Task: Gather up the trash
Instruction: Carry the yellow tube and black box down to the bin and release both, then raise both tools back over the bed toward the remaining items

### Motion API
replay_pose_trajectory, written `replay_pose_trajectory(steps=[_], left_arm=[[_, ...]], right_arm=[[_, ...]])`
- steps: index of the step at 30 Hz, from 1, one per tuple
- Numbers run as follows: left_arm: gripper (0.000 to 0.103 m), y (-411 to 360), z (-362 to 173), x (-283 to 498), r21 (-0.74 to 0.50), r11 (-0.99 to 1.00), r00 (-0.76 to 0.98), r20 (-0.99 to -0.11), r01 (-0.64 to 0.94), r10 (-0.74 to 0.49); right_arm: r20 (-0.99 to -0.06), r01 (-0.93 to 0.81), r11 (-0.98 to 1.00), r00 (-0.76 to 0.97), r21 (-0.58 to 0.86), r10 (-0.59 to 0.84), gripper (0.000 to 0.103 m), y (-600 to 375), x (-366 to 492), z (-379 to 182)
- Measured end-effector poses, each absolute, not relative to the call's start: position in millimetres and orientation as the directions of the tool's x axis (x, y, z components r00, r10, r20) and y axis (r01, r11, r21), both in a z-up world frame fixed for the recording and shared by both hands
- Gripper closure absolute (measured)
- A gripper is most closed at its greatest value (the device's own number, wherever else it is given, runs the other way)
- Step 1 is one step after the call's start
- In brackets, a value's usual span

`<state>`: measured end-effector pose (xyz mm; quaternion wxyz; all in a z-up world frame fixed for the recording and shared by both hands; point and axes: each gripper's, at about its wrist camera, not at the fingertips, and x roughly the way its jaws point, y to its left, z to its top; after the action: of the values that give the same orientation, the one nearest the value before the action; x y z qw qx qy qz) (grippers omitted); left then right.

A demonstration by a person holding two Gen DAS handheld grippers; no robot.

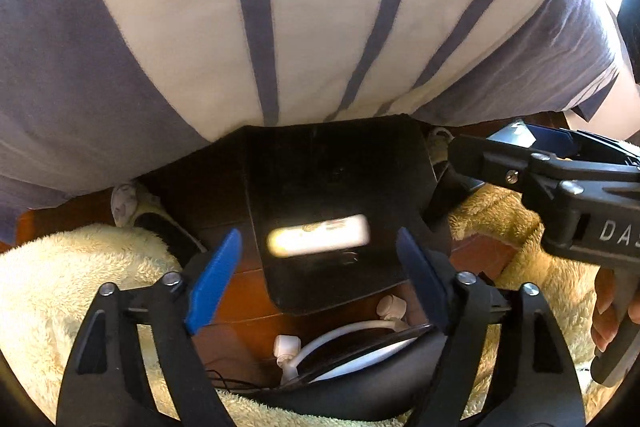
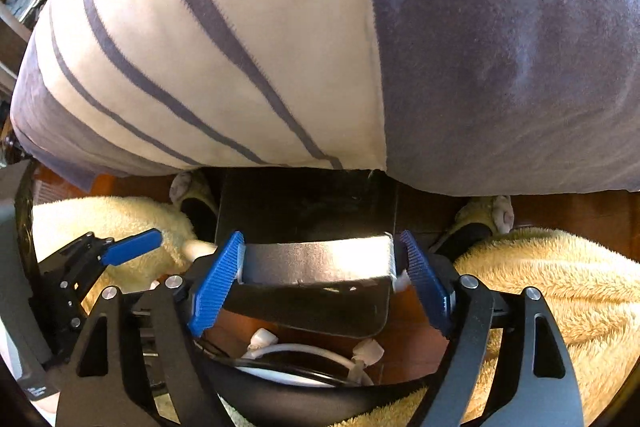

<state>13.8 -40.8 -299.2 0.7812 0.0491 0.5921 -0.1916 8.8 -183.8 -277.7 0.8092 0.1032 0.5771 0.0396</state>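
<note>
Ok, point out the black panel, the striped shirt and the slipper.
black panel (image 1: 340,187), left wrist view, on its dark middle.
striped shirt (image 1: 320,7), left wrist view, on a cream band.
slipper (image 2: 492,215), right wrist view, on its toe.

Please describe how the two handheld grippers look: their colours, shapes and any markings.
The left gripper and right gripper look alike: black plastic frames with triangular cut-outs, silver screws, and two ribbed blue finger pads. Seen from the left wrist view, the right gripper's black body carries white letters "DAS" and a pistol-style handle.
</note>
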Motion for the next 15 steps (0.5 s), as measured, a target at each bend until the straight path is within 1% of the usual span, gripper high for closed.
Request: replay_pose_trajectory(steps=[2, 5, 8, 15], left_arm=[[0.02, -38.3, -298.5, 13.7, -0.148, 0.924, 0.233, -0.942, 0.353, -0.24], [0.016, -38.0, -292.2, 12.6, -0.144, 0.927, 0.249, -0.939, 0.348, -0.239], [0.015, -33.8, -288.1, 12.5, -0.135, 0.93, 0.272, -0.933, 0.343, -0.235], [0.012, -25.3, -251.9, 6.4, -0.105, 0.94, 0.37, -0.901, 0.324, -0.228]], right_arm=[[-0.923, 0.061, 0.976, 0.341, 0.209, 0.177, 0.022, -185.7, 8.9, -274.1], [-0.917, 0.065, 0.975, 0.359, 0.21, 0.174, 0.022, -189.9, 8.7, -266.3], [-0.907, 0.072, 0.974, 0.385, 0.216, 0.172, 0.022, -193.7, 7.2, -256.0], [-0.876, 0.084, 0.979, 0.465, 0.188, 0.128, 0.021, -206.7, -0.9, -227.6]])
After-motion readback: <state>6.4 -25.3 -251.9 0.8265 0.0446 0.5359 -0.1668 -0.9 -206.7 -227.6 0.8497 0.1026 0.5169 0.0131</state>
